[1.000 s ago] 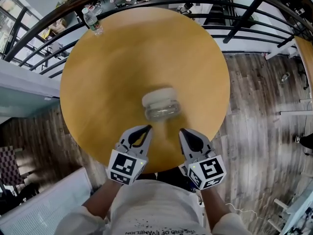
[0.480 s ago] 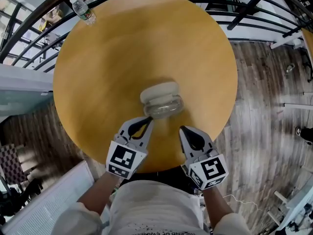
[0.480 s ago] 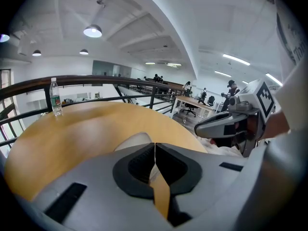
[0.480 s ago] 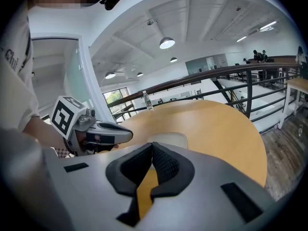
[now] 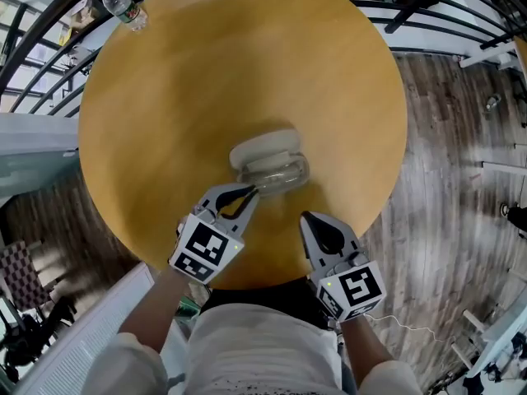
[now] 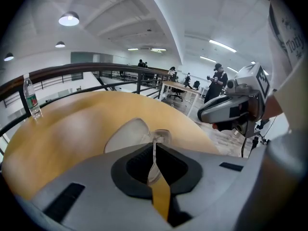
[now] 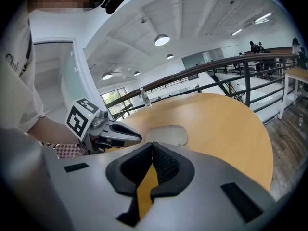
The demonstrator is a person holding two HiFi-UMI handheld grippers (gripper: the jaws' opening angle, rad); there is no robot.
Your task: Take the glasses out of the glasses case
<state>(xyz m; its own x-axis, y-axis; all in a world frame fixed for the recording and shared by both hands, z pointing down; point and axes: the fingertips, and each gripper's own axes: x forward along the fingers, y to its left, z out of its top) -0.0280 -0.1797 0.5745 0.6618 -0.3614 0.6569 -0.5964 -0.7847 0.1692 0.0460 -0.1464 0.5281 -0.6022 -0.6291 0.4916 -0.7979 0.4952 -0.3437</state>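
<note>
An open glasses case with a pale lid lies near the middle of the round wooden table. Clear glasses rest in its near half. My left gripper has its tip at the near left edge of the glasses. Its jaws are closed, and in the left gripper view a thin clear part of the glasses shows in the slit between them. My right gripper is shut with nothing in it, a short way before the case, apart from it. The right gripper view shows the case ahead.
A plastic water bottle stands at the table's far left edge, next to a dark railing. The table's near edge is just under my grippers. Wooden floor lies to the right. People stand at distant desks.
My left gripper has moved forward from short of the case until its tip reaches the glasses. The right gripper has hardly moved. The head view has shifted, so the table sits higher in the picture.
</note>
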